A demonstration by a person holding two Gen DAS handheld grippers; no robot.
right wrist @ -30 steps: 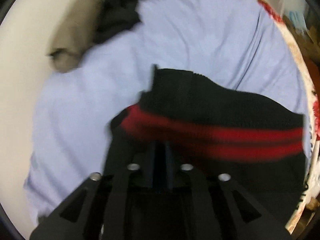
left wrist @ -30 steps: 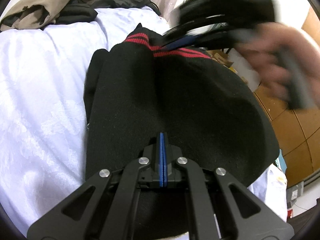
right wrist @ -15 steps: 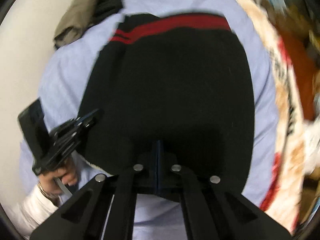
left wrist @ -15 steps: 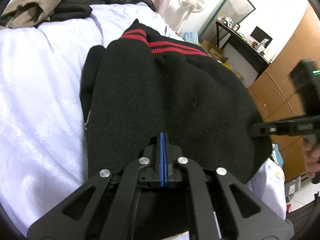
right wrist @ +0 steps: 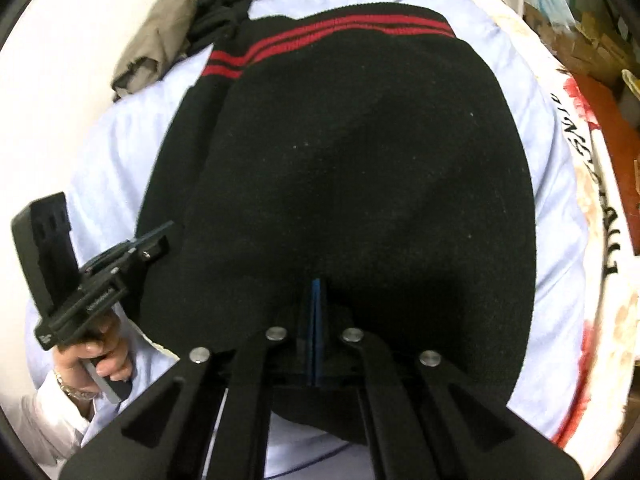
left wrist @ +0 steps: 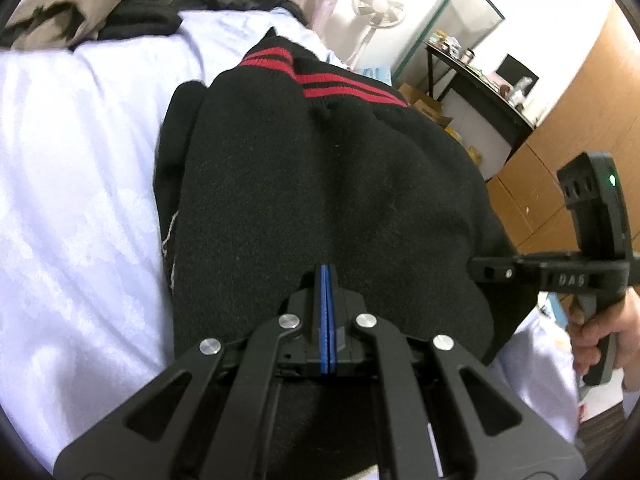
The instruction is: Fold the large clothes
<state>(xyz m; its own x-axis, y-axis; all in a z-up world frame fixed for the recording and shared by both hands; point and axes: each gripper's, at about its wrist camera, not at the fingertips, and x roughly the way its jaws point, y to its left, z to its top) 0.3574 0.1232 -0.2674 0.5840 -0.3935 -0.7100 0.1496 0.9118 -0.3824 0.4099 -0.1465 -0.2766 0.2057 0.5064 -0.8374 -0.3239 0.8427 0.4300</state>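
Pointing steeply down at the bed (left wrist: pixel 72 184), both pairs of tongs sit at the near hem of a black sweater (left wrist: pixel 328 184) spread on the pale sheet. The left tongs (left wrist: pixel 327 280) have their blue pads pressed together with no gap showing; whether any cloth is pinched between them I cannot tell. In the right wrist view, the right tongs (right wrist: pixel 316 292) are likewise closed, pads flat against each other over the sweater's near edge.

The right hand (left wrist: pixel 600 332) shows at about 4 o'clock in the left view, wrapped round its handle just past the sweater's edge. The left hand (right wrist: pixel 96 352), white cuff and bracelet at the wrist, sits at 8 o'clock in the right view.

A second ago the right tongs were up at the far, red-striped end of the sweater and slightly apart; they have since come back to the near hem and shut. The left tongs have hardly shifted.

The sweater's long axis runs from 6 o'clock towards 12 o'clock, red stripes (right wrist: pixel 332 30) at the far end, a folded-in sleeve along its 9 o'clock side. A heap of clothes (left wrist: pixel 92 4) lies beyond at 11 o'clock.
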